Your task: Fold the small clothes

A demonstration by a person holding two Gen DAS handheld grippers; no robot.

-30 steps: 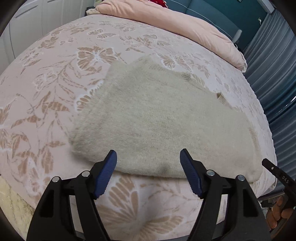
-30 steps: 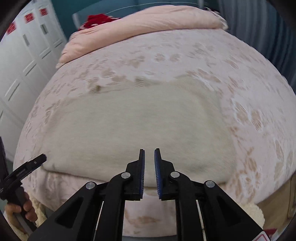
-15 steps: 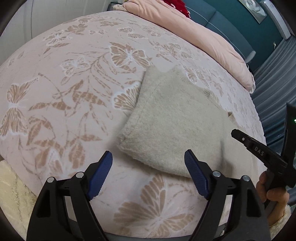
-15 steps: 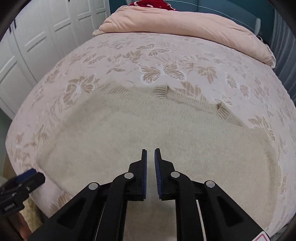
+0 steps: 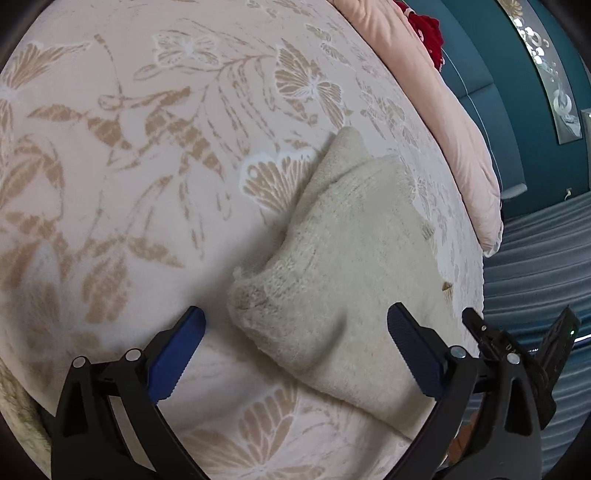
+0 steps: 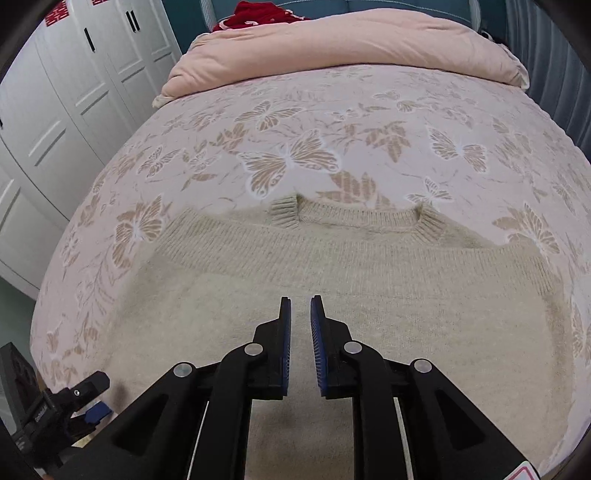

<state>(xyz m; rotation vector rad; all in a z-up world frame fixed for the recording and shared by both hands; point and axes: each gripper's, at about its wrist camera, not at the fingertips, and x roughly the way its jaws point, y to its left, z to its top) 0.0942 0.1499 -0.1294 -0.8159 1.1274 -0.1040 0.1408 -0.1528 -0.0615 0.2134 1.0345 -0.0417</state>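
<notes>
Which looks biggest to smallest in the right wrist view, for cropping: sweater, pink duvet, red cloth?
1. sweater, though nearness to the camera inflates it.
2. pink duvet, across the far end of the bed.
3. red cloth, only partly showing behind the duvet.

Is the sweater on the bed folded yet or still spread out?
Partly folded. The sweater lies flat on the bed, collar at the far edge, no sleeves sticking out; its left edge looks thick and doubled.
</notes>
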